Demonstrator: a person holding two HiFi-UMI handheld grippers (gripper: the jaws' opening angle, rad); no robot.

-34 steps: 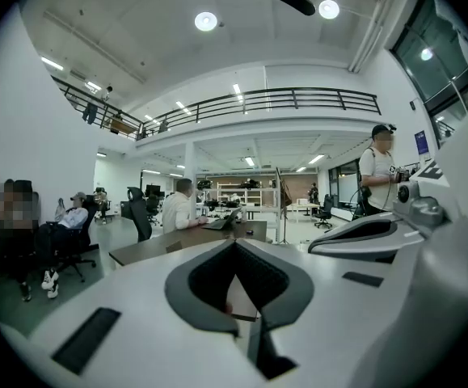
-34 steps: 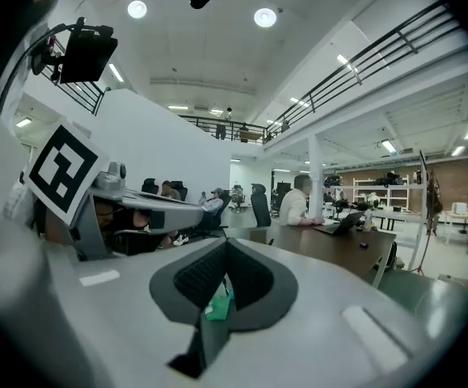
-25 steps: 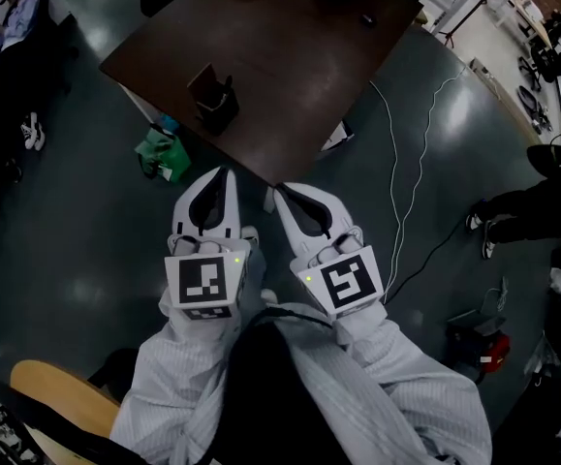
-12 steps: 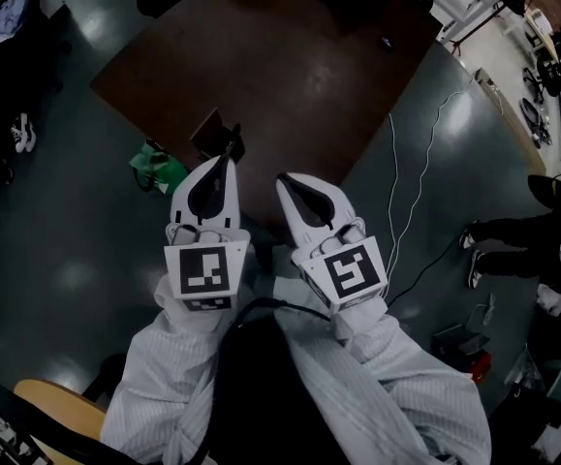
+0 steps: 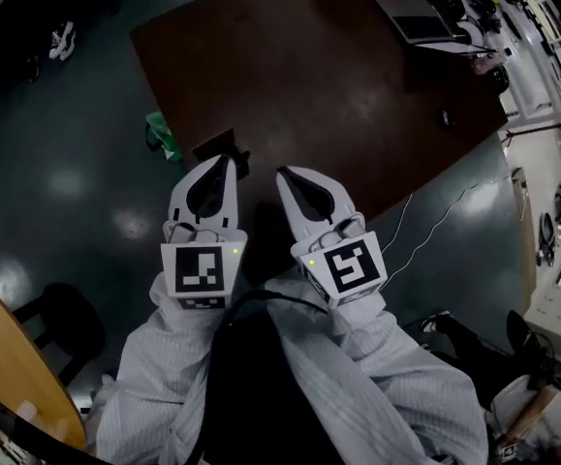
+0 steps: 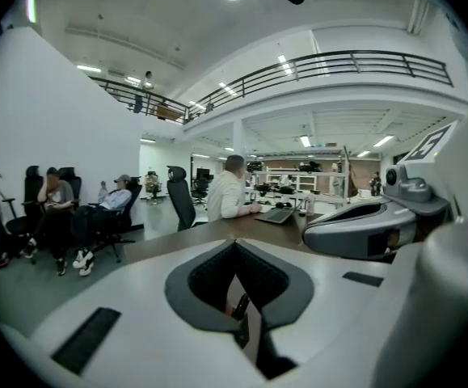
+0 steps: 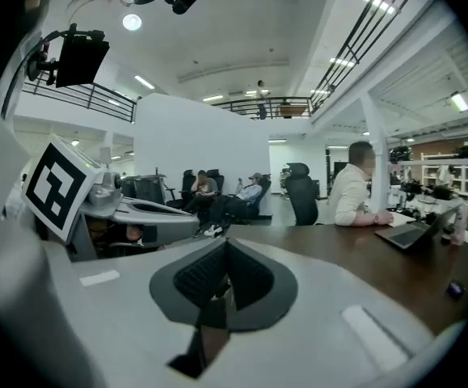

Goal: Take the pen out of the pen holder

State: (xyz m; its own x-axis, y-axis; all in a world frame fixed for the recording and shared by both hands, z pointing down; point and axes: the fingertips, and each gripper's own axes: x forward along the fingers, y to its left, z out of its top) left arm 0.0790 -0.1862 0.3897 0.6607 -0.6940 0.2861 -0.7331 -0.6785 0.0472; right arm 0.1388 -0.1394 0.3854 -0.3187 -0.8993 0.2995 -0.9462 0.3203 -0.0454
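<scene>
The black pen holder (image 5: 214, 145) stands near the near-left edge of the dark brown table (image 5: 338, 95), partly hidden by my left gripper (image 5: 230, 160). That gripper's shut tip is right at the holder, and whether it touches I cannot tell. In the left gripper view, a dark pen (image 6: 241, 304) with a red bit beside it shows through the gap behind the closed jaws. My right gripper (image 5: 282, 172) hangs beside the left one over the table's edge, shut and holding nothing. Neither gripper holds anything.
A laptop (image 5: 418, 19) and a small dark object (image 5: 444, 118) lie at the far end of the table, where a person (image 6: 232, 192) sits. A green bag (image 5: 164, 136) and cables (image 5: 435, 223) lie on the floor. Seated people (image 6: 80, 208) are off to the left.
Both grippers have moved forward to the table's edge. The pen holder, earlier well ahead of them, now sits right at the left gripper's tip. Both stay shut.
</scene>
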